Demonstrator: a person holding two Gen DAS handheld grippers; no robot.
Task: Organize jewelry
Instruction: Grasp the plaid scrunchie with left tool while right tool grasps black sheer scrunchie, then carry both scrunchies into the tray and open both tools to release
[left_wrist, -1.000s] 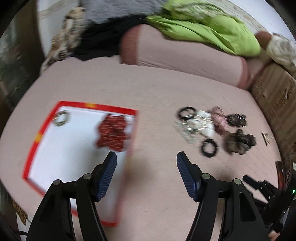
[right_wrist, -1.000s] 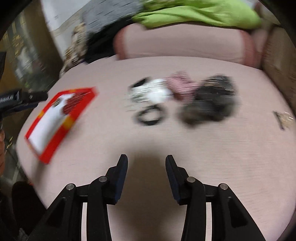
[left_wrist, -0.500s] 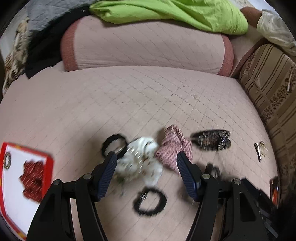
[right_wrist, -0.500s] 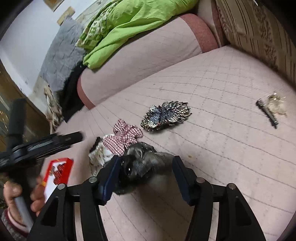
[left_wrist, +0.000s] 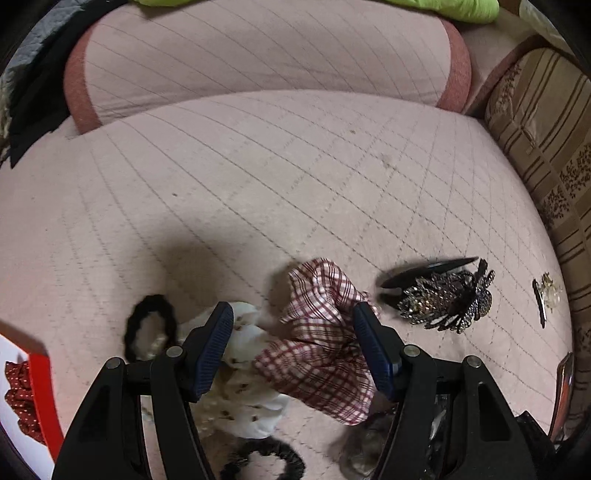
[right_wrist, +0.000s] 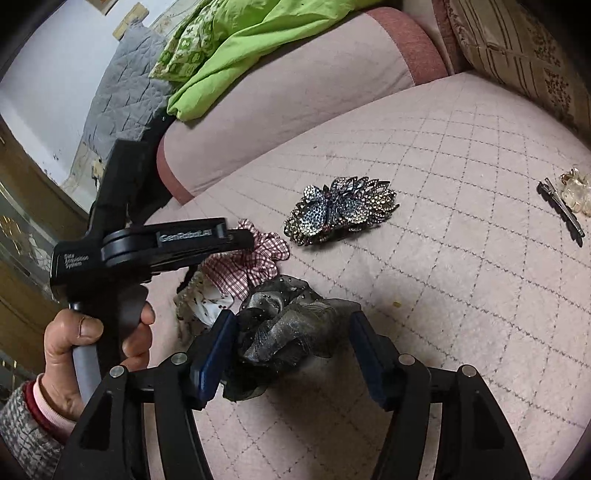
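My left gripper (left_wrist: 293, 345) is open, its jaws on either side of a red-and-white checked scrunchie (left_wrist: 317, 354) that lies next to a white dotted scrunchie (left_wrist: 240, 391). My right gripper (right_wrist: 290, 349) is open around a grey-black sheer scrunchie (right_wrist: 284, 328). A rhinestone leaf hair clip (right_wrist: 340, 210) lies beyond on the pink quilt; it also shows in the left wrist view (left_wrist: 447, 301). The checked scrunchie shows in the right wrist view (right_wrist: 247, 266) under the left gripper's body (right_wrist: 166, 243). A red-rimmed white tray (left_wrist: 40, 384) with a red dotted scrunchie (left_wrist: 20, 395) is at the far left.
Two black hair ties (left_wrist: 149, 325) (left_wrist: 262, 461) lie by the pile. A metal clip with a clear bauble (right_wrist: 565, 203) lies at the right. A pink bolster (left_wrist: 258, 55), green cloth (right_wrist: 236, 44) and a striped cushion (left_wrist: 546, 147) border the quilt.
Both grippers have moved in from the open quilt to the pile. The left has left the tray and now straddles the checked scrunchie; the right now straddles the sheer scrunchie.
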